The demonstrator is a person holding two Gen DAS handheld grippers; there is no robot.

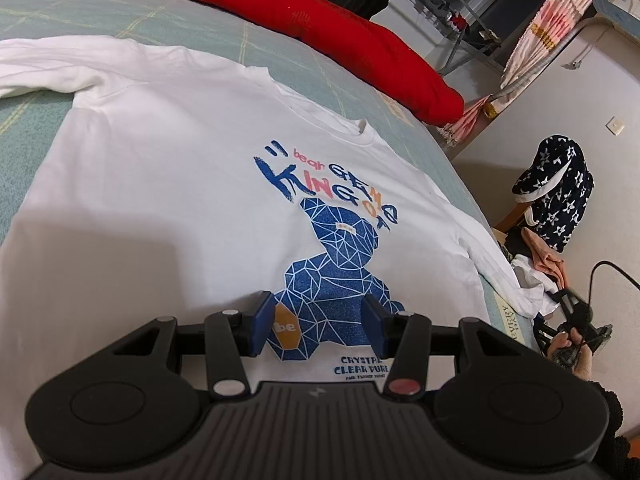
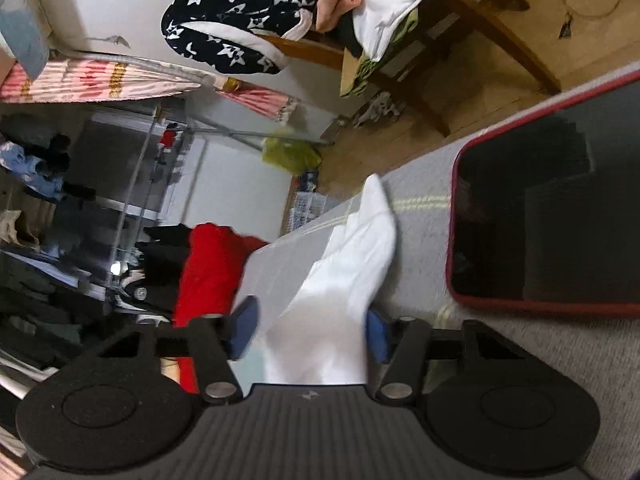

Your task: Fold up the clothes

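A white T-shirt with a blue bear print lies spread face up on the green checked bed sheet. My left gripper hangs just over the bear print, jaws apart, with nothing between them. In the right wrist view, which is rolled sideways, the shirt's white sleeve runs along the bed edge and passes between the blue pads of my right gripper. The jaws stand apart around the sleeve, and a narrow gap shows at the left pad. A hand holds that gripper off the bed's right edge.
A red quilt lies along the far side of the bed. A dark phone in a red case rests on the sheet beside the sleeve. A wooden chair piled with a star-patterned garment and other clothes stands past the bed edge.
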